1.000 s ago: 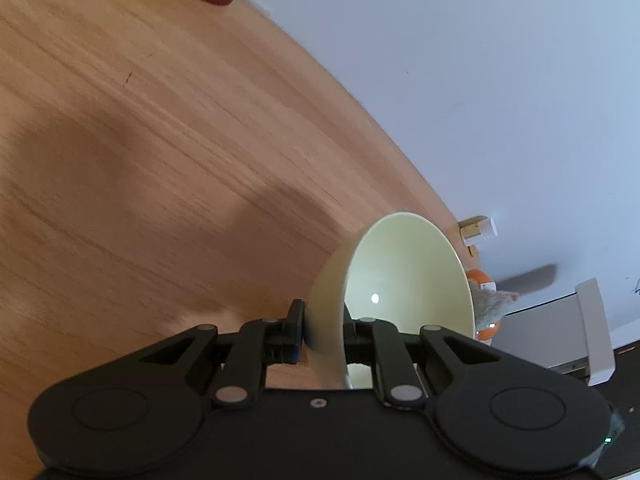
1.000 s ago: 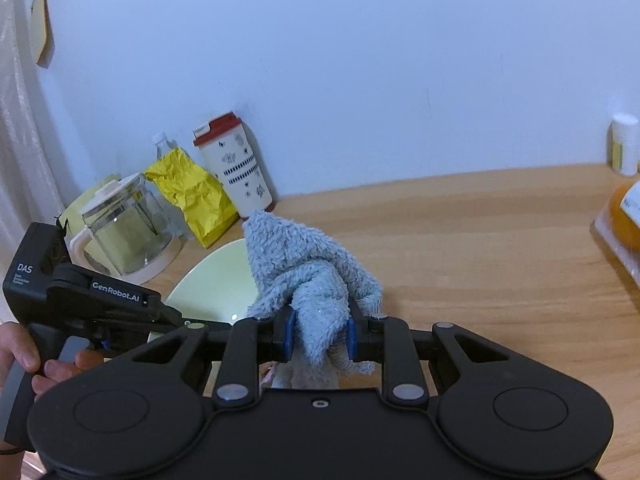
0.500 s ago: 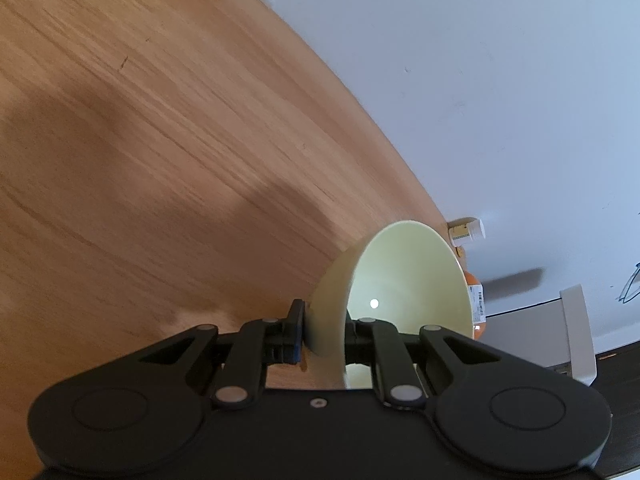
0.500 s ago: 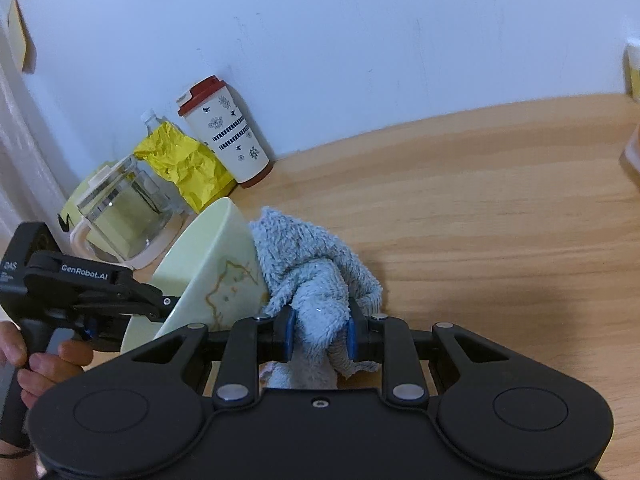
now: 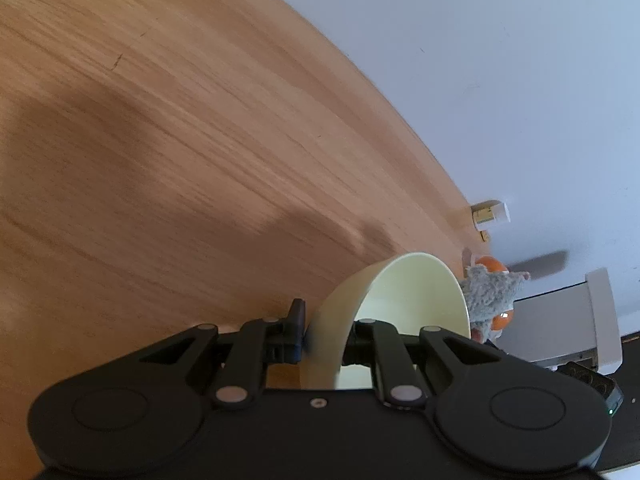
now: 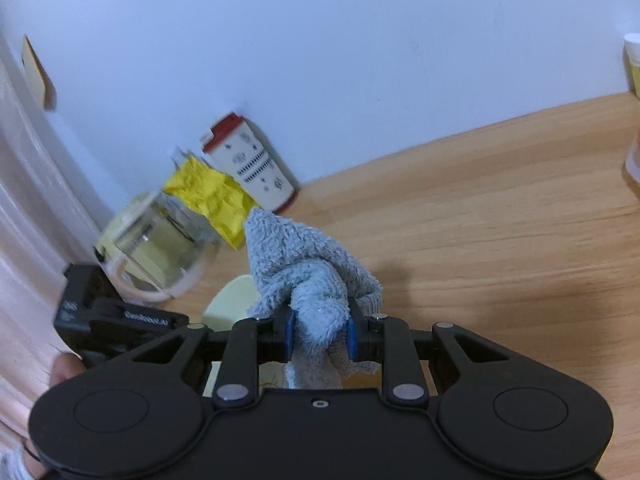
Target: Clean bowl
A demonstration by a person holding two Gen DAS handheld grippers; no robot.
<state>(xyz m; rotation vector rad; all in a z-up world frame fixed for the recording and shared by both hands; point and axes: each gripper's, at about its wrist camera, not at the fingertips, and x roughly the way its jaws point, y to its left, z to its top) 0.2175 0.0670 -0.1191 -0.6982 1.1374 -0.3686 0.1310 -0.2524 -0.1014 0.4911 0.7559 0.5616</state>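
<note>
Firmly, the left tongs [image 5: 326, 334] pinch the wall of the pale yellow round bowl [image 5: 404, 304], held tipped on its side above the wooden bench [image 5: 180, 140]. At its 3 o'clock, the right tongs [image 6: 318, 336] are closed on a fluffy grey cloth [image 6: 308, 268] just beside the rim. A glass jug [image 6: 160, 244] stands at 10 o'clock.

Wooden table [image 6: 500, 232] — by the wall, patterned tumbler [image 6: 256, 168], yellow bag [image 6: 212, 198], glass jug [image 6: 156, 248].
</note>
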